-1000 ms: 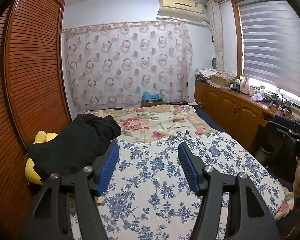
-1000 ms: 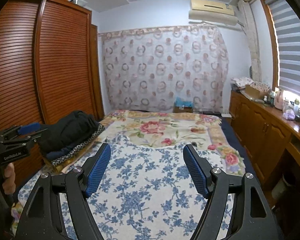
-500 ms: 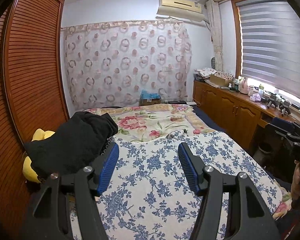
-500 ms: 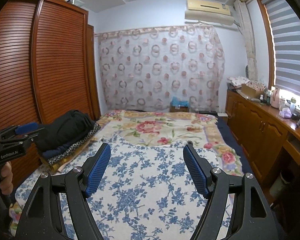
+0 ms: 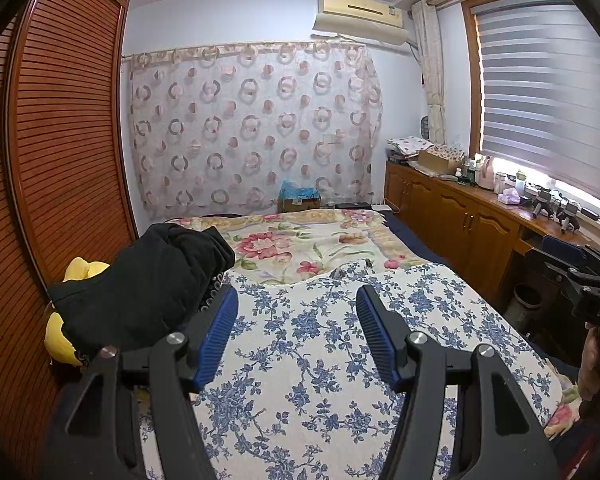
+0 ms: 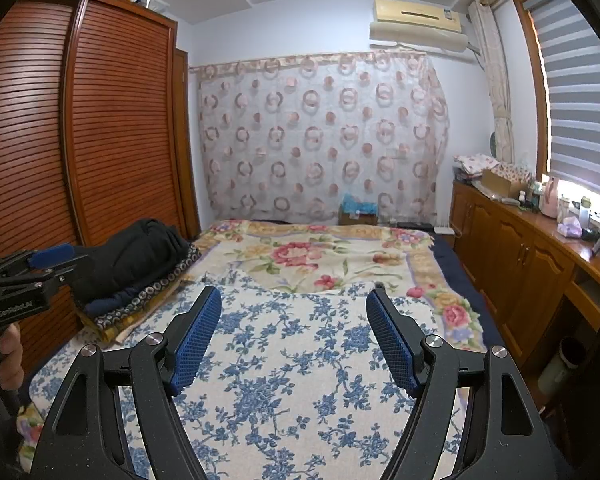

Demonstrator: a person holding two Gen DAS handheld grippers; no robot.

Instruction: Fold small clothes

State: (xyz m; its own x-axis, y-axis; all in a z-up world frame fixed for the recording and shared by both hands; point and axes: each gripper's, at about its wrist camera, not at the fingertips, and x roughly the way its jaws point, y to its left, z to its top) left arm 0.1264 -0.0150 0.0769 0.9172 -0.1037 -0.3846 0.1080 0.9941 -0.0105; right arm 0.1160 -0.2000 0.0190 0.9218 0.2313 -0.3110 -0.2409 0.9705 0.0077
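A pile of dark clothes (image 5: 148,284) lies at the left side of the bed, also in the right wrist view (image 6: 136,256), on patterned folded cloth (image 6: 148,300). My left gripper (image 5: 296,312) is open and empty, held above the blue-flowered bedspread (image 5: 320,360), just right of the pile. My right gripper (image 6: 294,312) is open and empty above the same bedspread (image 6: 292,368). The left gripper shows at the left edge of the right wrist view (image 6: 24,276); the right gripper shows at the right edge of the left wrist view (image 5: 584,280).
A wooden slatted wardrobe (image 6: 80,120) lines the left side. A wooden cabinet (image 6: 532,256) with bottles and boxes runs along the right under the window. A pink-flowered blanket (image 5: 300,240) covers the far bed. A yellow soft toy (image 5: 66,320) lies by the pile.
Both grippers have tilted slightly upward, so the bed sits lower in both views. Both stay open and empty.
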